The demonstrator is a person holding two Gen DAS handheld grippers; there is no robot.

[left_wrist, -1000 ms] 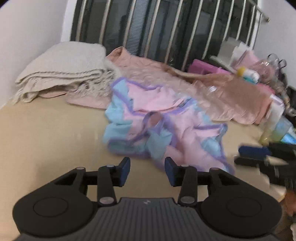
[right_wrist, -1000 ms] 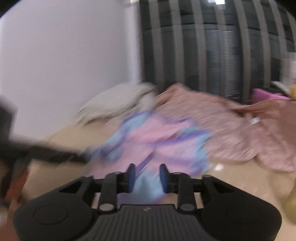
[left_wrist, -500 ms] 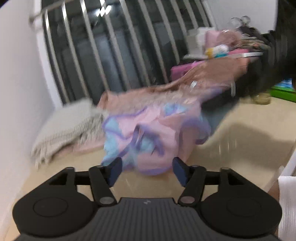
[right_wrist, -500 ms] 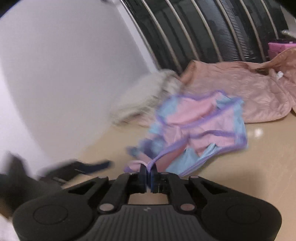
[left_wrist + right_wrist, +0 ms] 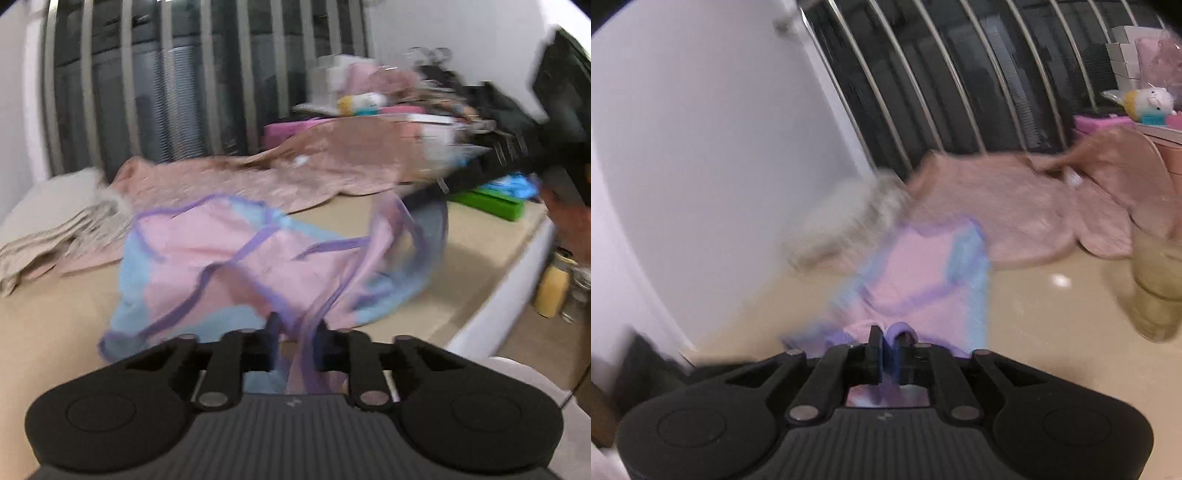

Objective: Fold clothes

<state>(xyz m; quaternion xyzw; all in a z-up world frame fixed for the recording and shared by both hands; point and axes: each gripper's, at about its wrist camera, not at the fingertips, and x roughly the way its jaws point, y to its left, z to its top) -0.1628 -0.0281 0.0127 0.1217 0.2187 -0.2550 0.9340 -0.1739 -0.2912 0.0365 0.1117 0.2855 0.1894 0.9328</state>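
Pinching purple-trimmed cloth at the bottom centre of each view, the two tongs both hold one garment (image 5: 236,258), pink with blue panels. The left tongs (image 5: 295,336) have a narrow gap with a hem of the cloth between the fingers; whether they grip it firmly is too blurred to tell. The right tongs (image 5: 889,352) are pressed together on a purple edge. The garment spreads across the middle of the frame on the beige bench (image 5: 48,325), one side lifted toward the right. Beyond it, at centre, lies one peach quilted garment (image 5: 229,181); one folded cream blanket (image 5: 48,221) sits at left. One plush toy (image 5: 1145,101) rests at upper right.
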